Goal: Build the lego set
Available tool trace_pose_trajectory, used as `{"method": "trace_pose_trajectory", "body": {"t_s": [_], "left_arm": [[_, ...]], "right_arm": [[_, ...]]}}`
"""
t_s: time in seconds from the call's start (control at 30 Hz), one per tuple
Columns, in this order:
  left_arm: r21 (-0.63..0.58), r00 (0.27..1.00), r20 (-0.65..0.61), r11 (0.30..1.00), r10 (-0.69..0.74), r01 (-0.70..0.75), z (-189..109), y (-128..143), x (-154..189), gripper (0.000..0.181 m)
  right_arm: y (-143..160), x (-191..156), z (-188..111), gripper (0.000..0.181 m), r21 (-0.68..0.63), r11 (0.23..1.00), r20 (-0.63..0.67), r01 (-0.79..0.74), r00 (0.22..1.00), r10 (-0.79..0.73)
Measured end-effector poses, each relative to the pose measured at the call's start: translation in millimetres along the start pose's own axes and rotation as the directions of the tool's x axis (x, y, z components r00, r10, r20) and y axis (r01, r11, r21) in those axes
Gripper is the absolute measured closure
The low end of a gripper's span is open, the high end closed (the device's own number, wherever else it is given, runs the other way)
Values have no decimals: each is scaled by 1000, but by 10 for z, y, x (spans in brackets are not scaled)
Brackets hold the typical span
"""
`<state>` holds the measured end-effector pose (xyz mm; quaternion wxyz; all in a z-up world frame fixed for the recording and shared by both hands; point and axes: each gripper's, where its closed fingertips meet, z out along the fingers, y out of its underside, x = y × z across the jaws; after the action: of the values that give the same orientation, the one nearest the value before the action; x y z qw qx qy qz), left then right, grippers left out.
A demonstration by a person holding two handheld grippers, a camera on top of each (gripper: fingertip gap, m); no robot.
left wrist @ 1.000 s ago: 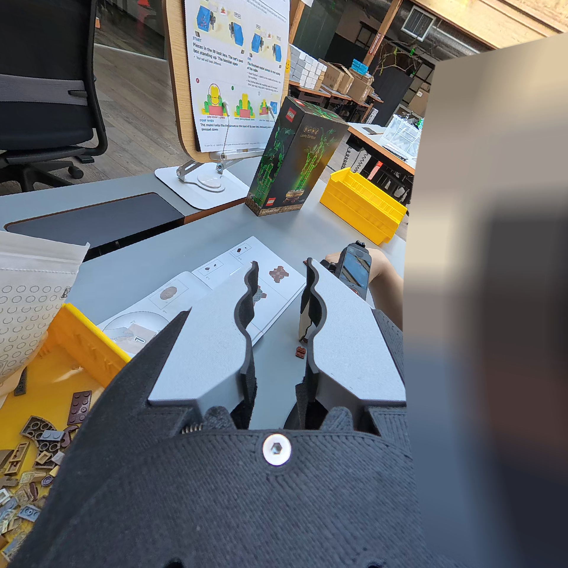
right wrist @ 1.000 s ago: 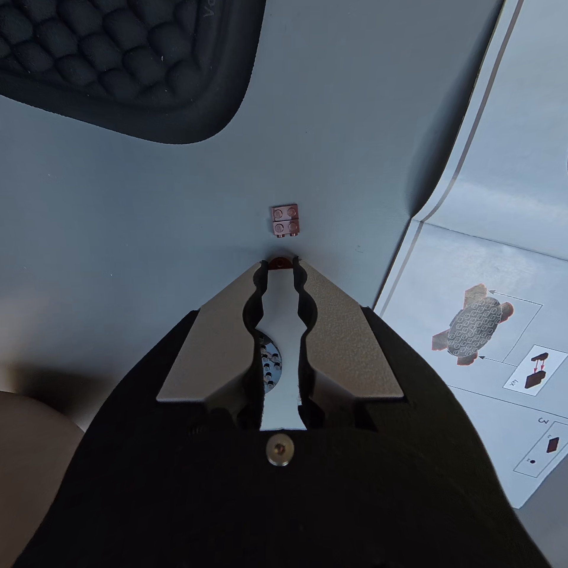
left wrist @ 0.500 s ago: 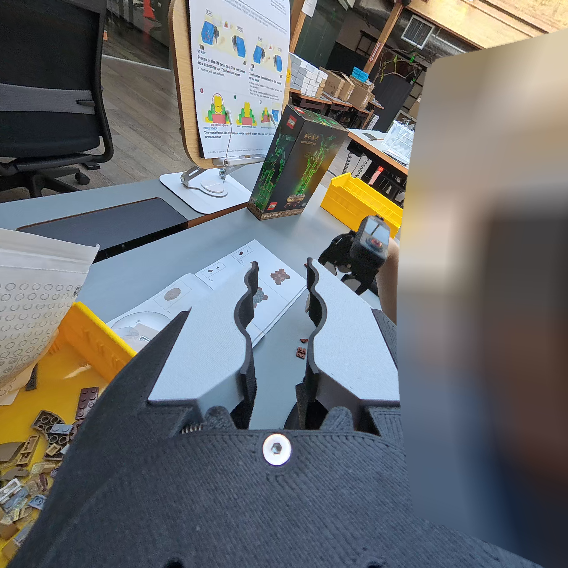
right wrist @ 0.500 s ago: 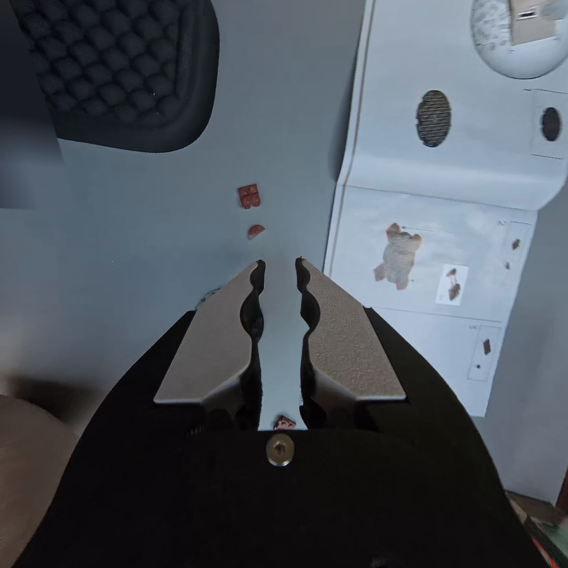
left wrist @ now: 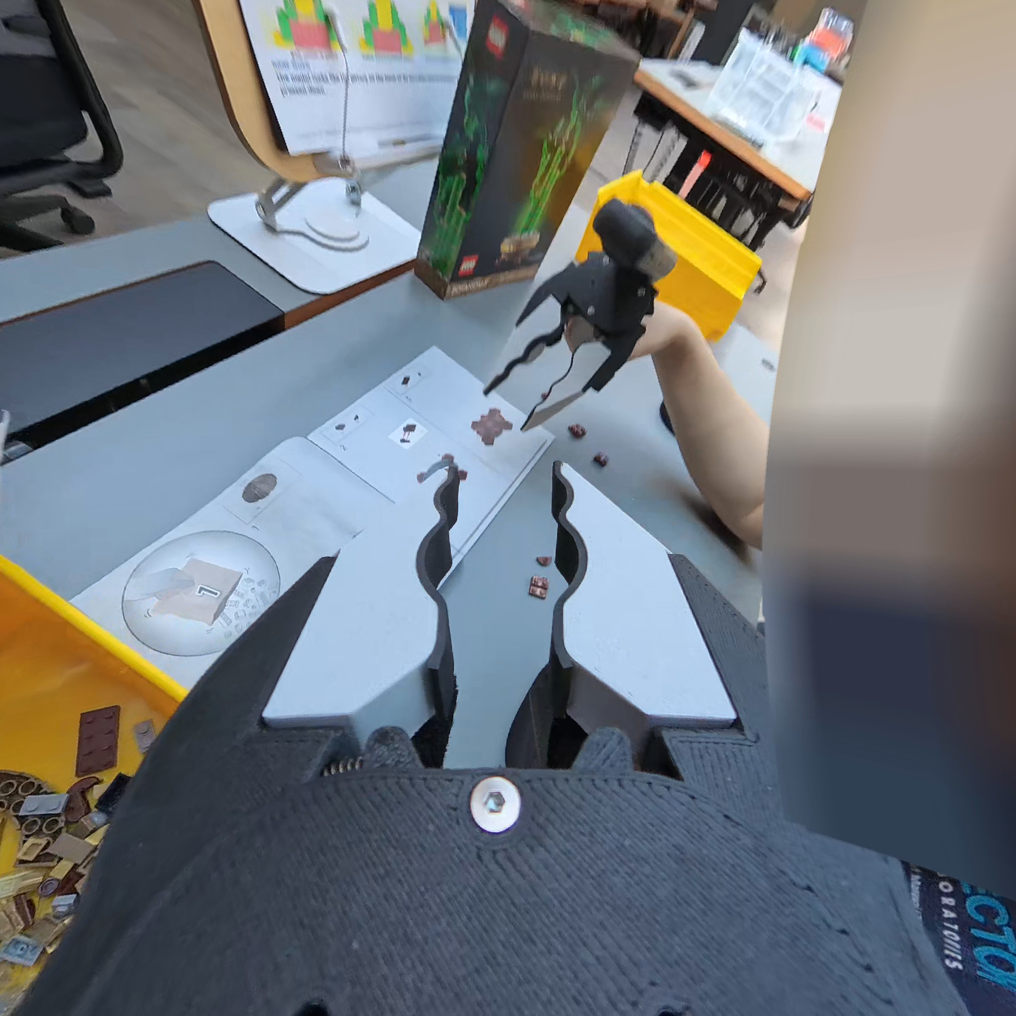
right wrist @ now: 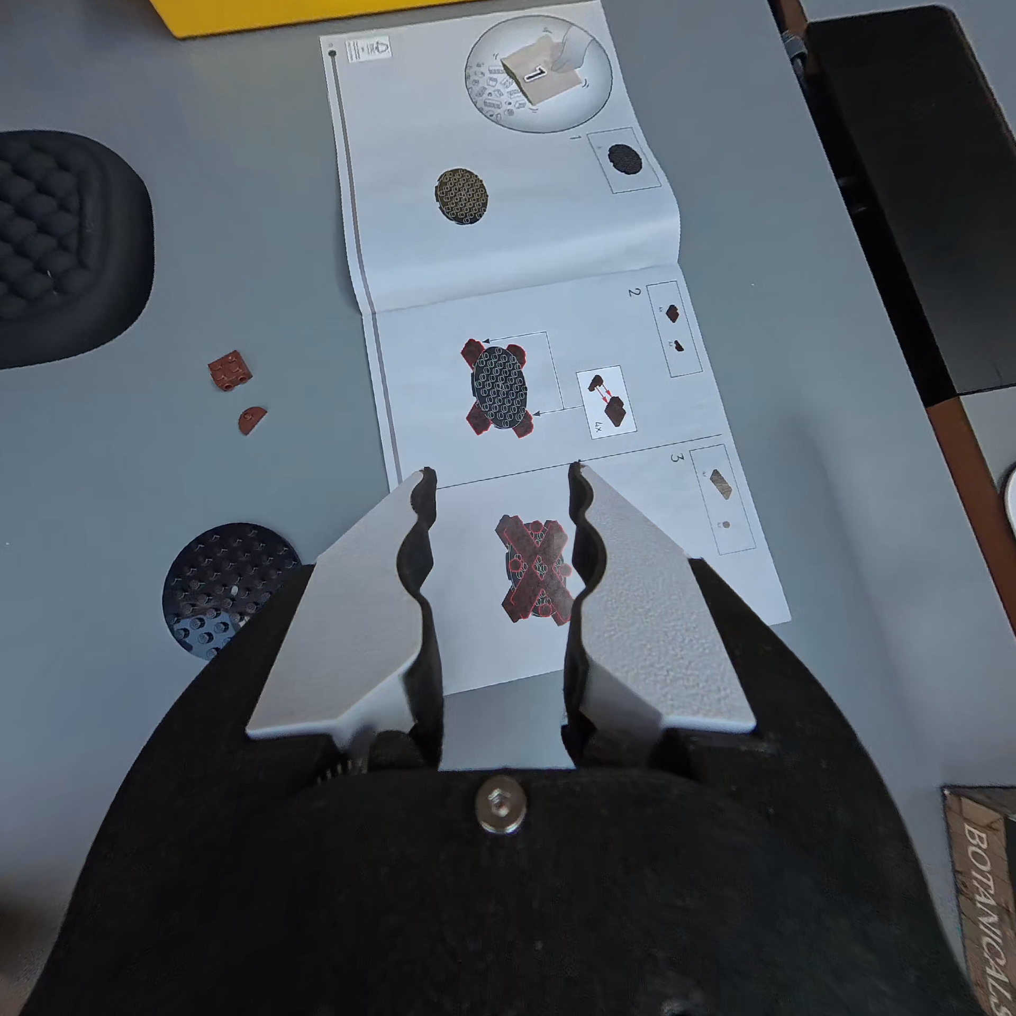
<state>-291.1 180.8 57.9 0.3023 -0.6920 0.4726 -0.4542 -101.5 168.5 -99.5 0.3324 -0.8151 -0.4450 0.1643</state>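
Square brick: a small reddish-brown square brick (right wrist: 230,370) lies on the grey table (right wrist: 165,467), left of centre in the right wrist view.
Half-round piece: a reddish-brown half-round piece (right wrist: 252,419) lies just below the brick, apart from it.
Round plate: a dark studded round plate (right wrist: 220,583) lies at lower left, partly hidden by the gripper body.
Instruction sheet: the unfolded instruction sheet (right wrist: 511,264) runs down the middle, its left edge just right of the loose pieces.
Right gripper: the right gripper (right wrist: 499,473) hangs released and empty over the sheet's lower panel, the brick up and to its left.
Left gripper: the left gripper (left wrist: 503,473) is released, empty; the brick shows between its fingers.
Open room: bare table between sheet and black pad (right wrist: 60,247).
Edges: yellow bin (left wrist: 66,687) at lower left of the left wrist view; upright set box (left wrist: 517,143) at top.
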Motion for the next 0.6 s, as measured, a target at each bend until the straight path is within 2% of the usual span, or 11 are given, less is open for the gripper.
{"method": "trace_pose_trajectory", "body": {"t_s": [0.1, 0.2, 0.27, 0.37, 0.5, 0.6], "left_arm": [[-191, 996, 41, 980, 73, -64, 321, 314, -9, 151], [-327, 990, 34, 938, 138, -120, 702, 624, 26, 170], [-367, 991, -13, 921, 137, -132, 971, 855, 98, 181], [-391, 996, -35, 916, 83, -90, 1263, 1126, 93, 181], [-298, 991, 25, 947, 134, -121, 1407, 1111, -74, 181], [-376, 992, 23, 920, 127, -109, 1499, 1356, -123, 181]], "right_arm": [[-50, 76, 24, 130, 85, 993, 35, -79, 997, 76], [-174, 179, 44, 130, 140, 972, 62, -190, 981, 183], [-357, 260, 120, 131, 187, 961, 93, -202, 978, 187], [-532, 471, 411, 131, 147, 971, 149, -187, 975, 165], [-873, 721, 773, 129, 135, 970, 251, -202, 954, 164], [-1018, 813, 987, 128, 98, 971, 329, -219, 928, 176]]}}
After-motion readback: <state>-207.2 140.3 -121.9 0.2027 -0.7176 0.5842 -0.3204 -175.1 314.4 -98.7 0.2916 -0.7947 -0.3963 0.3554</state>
